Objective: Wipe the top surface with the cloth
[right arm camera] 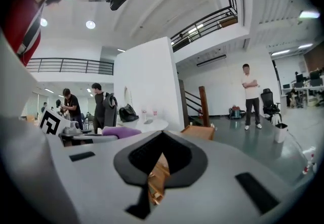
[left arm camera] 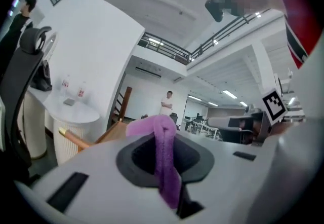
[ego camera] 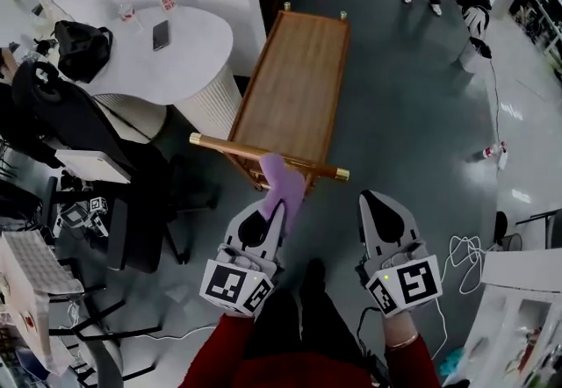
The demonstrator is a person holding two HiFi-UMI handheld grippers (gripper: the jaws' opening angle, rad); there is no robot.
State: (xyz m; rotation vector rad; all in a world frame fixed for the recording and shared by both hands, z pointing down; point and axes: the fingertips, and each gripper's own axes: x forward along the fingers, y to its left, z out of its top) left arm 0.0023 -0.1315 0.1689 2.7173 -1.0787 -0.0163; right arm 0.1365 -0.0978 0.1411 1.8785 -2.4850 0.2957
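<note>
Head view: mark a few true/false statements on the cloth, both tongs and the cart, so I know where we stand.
1. The left tongs grip the purple cloth. True.
2. The cloth lies spread flat on the wooden cart. False: it sticks up from the tongs at the cart's near end.
3. The right tongs hold a second cloth. False: they are shut on nothing.
4. A phone lies on the round white table. True.

A purple cloth (left arm camera: 164,159) is pinched upright between the closed fingers of the left gripper (left arm camera: 172,177).
</note>
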